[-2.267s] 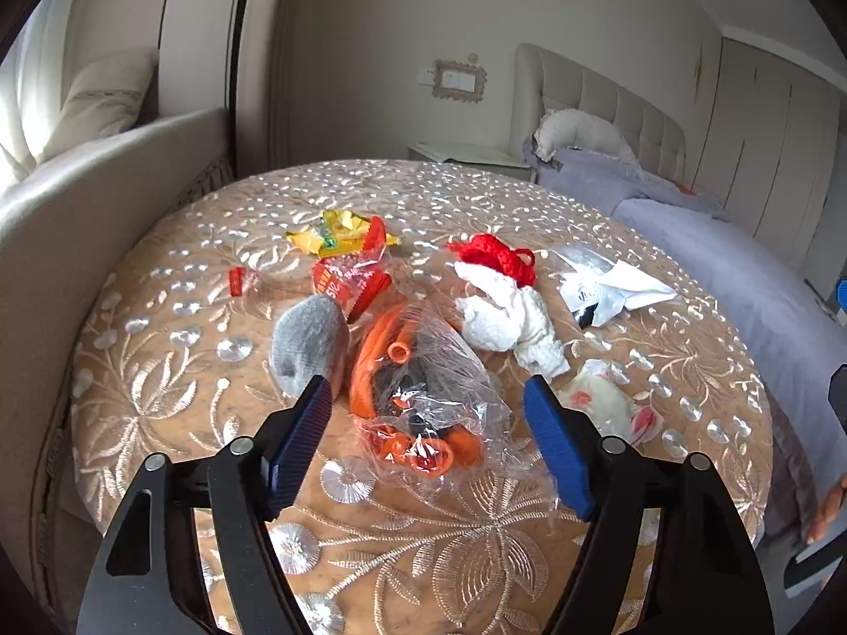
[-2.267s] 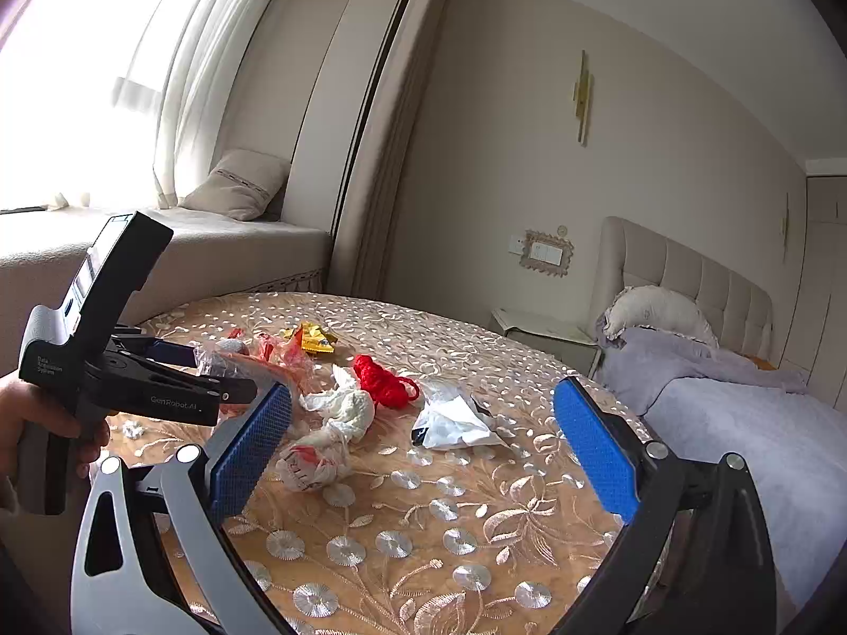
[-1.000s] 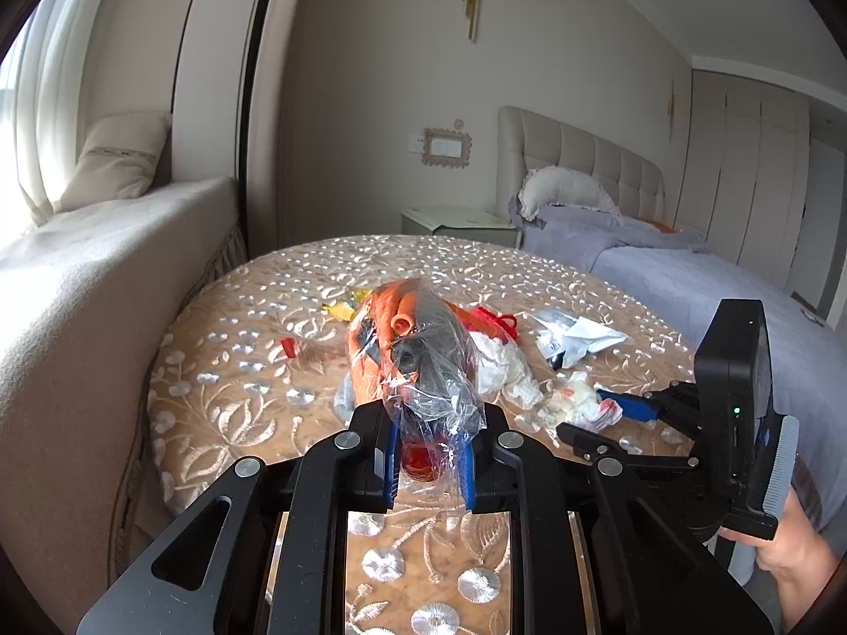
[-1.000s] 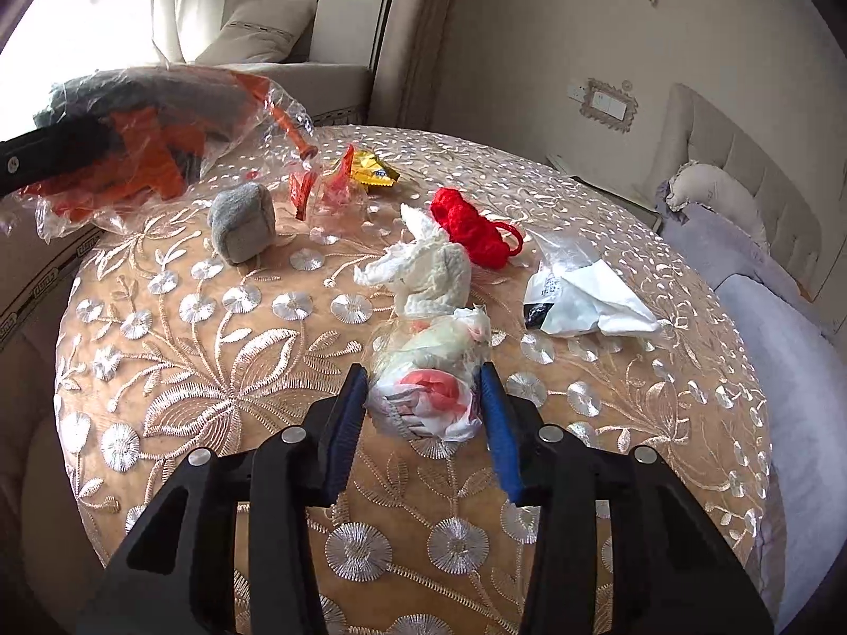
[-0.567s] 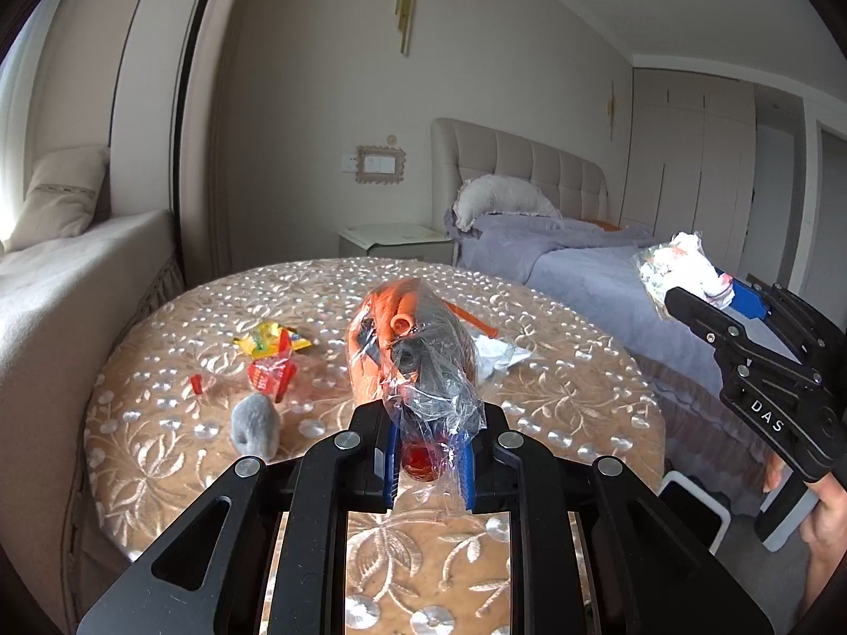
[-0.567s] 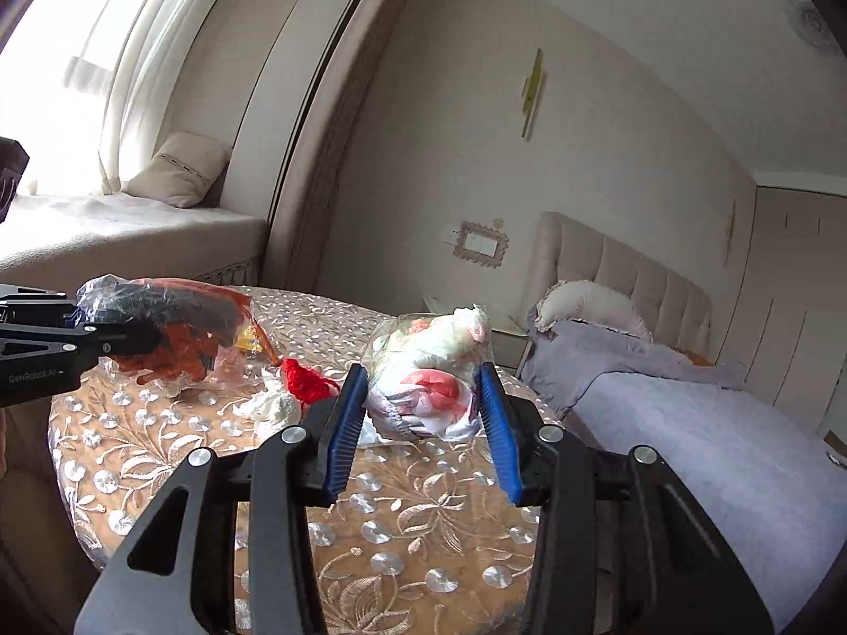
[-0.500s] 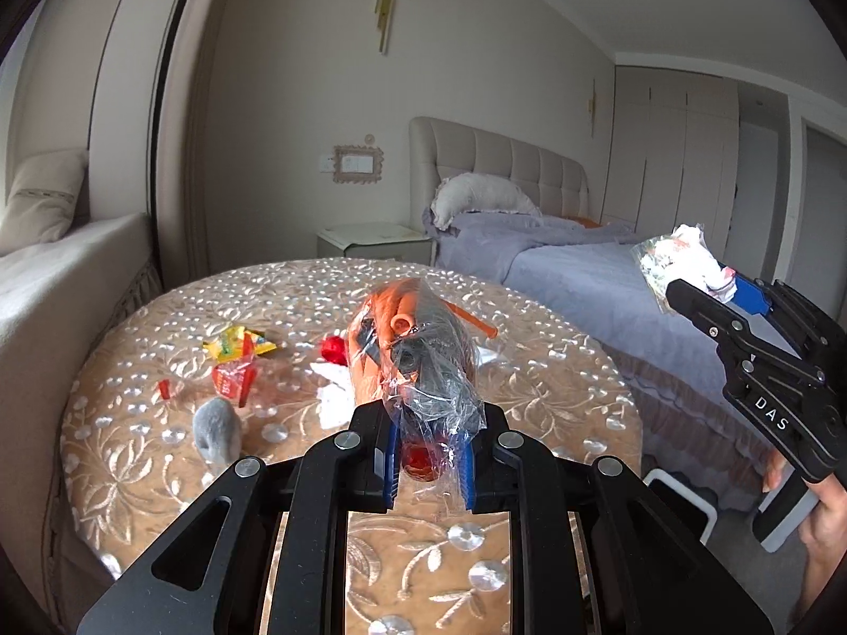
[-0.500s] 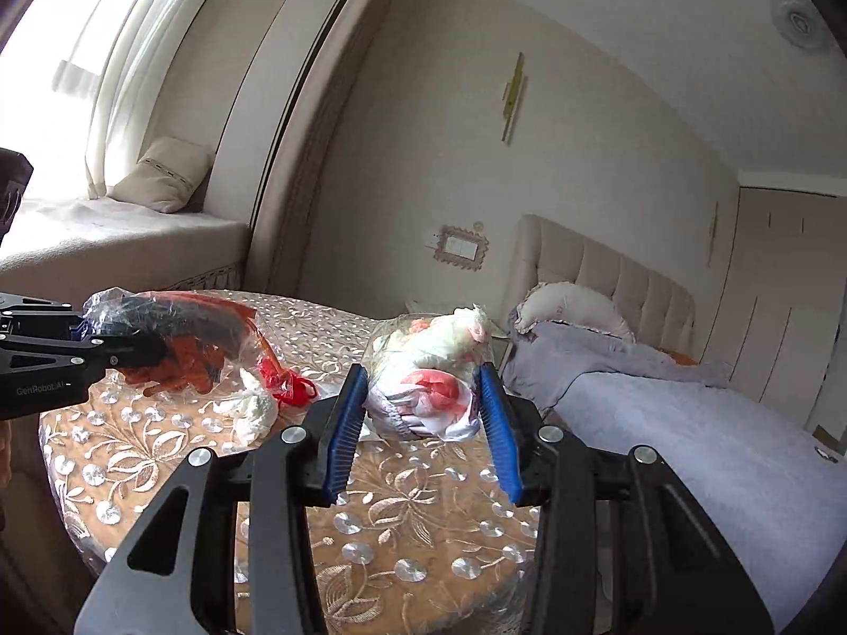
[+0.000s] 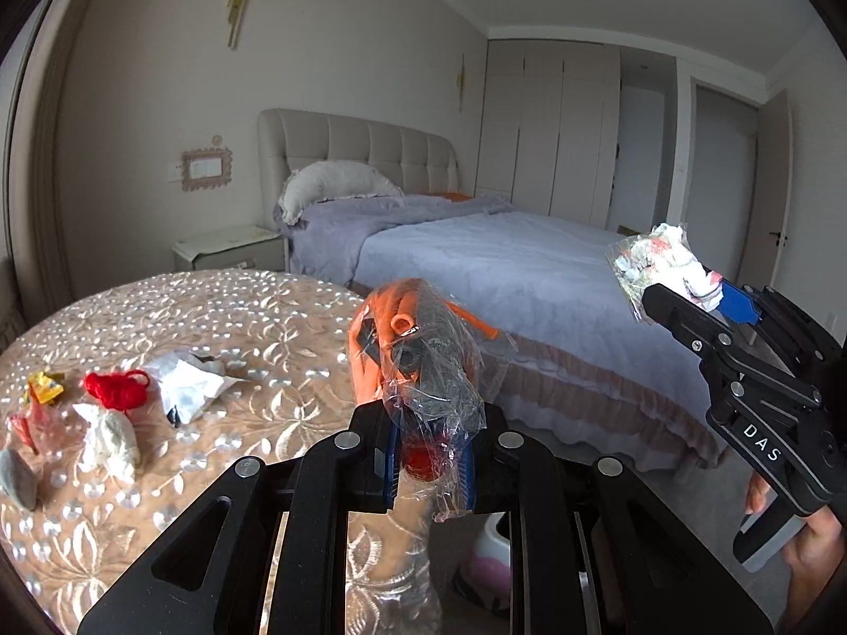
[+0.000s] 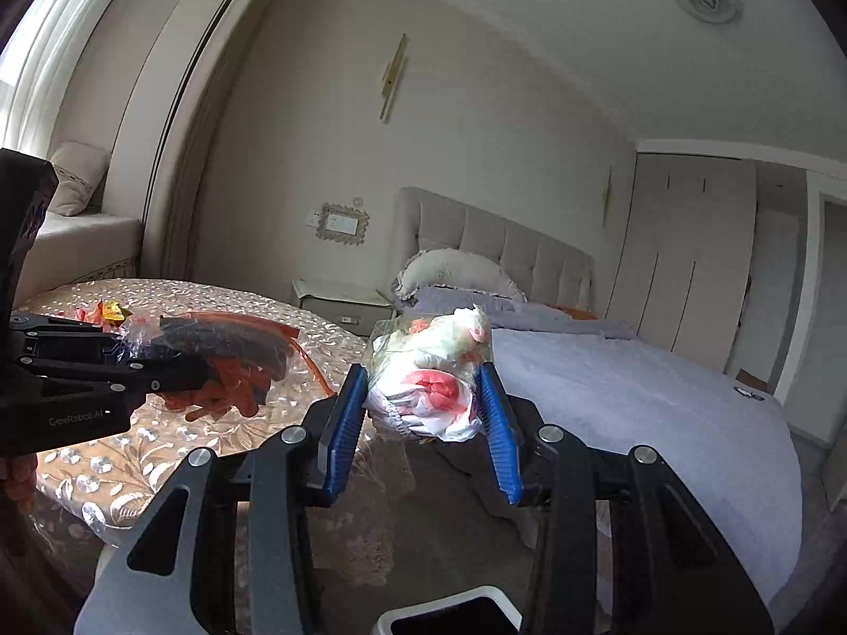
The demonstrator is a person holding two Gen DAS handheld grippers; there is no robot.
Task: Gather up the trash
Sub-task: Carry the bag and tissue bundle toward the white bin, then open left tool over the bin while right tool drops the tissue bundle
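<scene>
My left gripper [image 9: 429, 463] is shut on a clear plastic bag of orange and black scraps [image 9: 418, 365], held in the air past the table's right edge; it also shows in the right wrist view [image 10: 222, 354]. My right gripper [image 10: 423, 418] is shut on a crumpled white and red wrapper bundle [image 10: 431, 375], held over the floor beside the bed; the bundle shows in the left wrist view [image 9: 661, 264]. A white bin rim [image 10: 455, 608] shows below the right gripper. More trash lies on the round table [image 9: 254, 328]: red yarn [image 9: 119, 389], white paper [image 9: 188, 389], white cloth [image 9: 108, 436].
A bed with a lilac cover [image 9: 503, 259] stands right of the table, a nightstand [image 9: 227, 248] behind. A yellow wrapper [image 9: 45, 386], a pink wrapper [image 9: 32, 423] and a grey lump [image 9: 16, 479] lie at the table's left. A pink and white object [image 9: 492, 555] sits on the floor.
Both grippers have swung right, away from the table toward the bed, each still holding its trash. The bin rim has come into the right wrist view.
</scene>
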